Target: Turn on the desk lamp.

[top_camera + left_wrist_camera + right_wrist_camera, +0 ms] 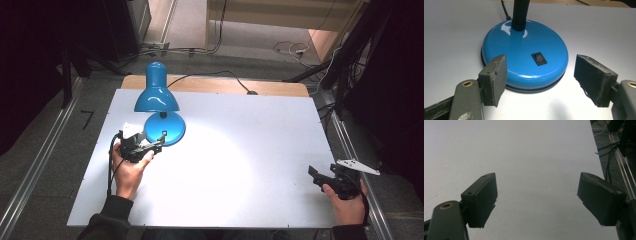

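I'm holding the left gripper spread before the lamp, its switch sitting mid-frame. The right gripper is gaping over the bare table, lower right.

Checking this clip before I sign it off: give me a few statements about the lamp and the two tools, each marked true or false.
1. The left tool has its jaws open, facing the lamp base. True.
2. The left tool is clamped on the lamp's black neck. False: the jaws are apart near the base's front edge, with the neck beyond them.
3. The rocker switch sits on top of the base. True.
4. The right tool holds the lamp shade. False: its open jaws have nothing between them, above the bare table.
5. The lamp is lying on its side. False: it stands upright on its base.
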Motion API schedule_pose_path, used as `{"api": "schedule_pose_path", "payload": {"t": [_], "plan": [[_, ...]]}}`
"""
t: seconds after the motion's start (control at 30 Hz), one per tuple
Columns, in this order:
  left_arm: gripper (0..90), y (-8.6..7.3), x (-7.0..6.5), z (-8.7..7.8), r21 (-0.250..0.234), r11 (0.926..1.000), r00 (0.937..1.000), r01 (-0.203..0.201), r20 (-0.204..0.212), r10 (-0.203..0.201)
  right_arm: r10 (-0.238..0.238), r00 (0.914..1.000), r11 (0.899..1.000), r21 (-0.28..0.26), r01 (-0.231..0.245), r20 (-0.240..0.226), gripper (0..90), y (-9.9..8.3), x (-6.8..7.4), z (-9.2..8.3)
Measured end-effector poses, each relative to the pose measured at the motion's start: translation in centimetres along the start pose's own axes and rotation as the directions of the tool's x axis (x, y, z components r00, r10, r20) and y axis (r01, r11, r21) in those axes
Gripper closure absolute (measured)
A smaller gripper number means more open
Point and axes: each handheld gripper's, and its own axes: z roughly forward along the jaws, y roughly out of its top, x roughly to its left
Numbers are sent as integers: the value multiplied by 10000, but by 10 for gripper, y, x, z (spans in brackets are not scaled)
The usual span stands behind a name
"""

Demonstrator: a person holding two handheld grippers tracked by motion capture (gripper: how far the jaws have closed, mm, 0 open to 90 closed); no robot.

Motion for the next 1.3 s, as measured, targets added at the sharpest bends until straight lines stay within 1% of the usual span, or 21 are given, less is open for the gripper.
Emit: {"api": "schedule_pose_path", "payload": {"t": [0.13,0.4,0.47,0.7,1.07,1.17,1.3], "plan": [[270,-2,1,-2,70,10000,10000,-39,7,39,-8,10000,10000,3,8,-3,150,0,0,0],[260,-5,0,-6,38,9999,9999,-109,25,109,-32,10000,10000,8,32,6,150,0,0,0],[246,-6,0,-7,61,9999,9999,-146,-46,146,-31,10000,10000,7,31,2,150,0,0,0],[225,-7,0,-12,-24,10000,9999,-82,-58,82,-24,10000,10000,-5,24,-22,150,0,0,0],[196,-11,-1,-18,16,9999,9998,-165,-73,165,12,10000,10000,4,-12,-20,150,0,0,0],[191,-13,-1,-19,102,9998,9998,-177,-114,179,5,10000,10000,0,-5,-17,150,0,0,0],[191,-14,-2,-21,57,9998,9998,-183,-119,184,1,10000,10000,-12,-1,-10,150,0,0,0]]}}
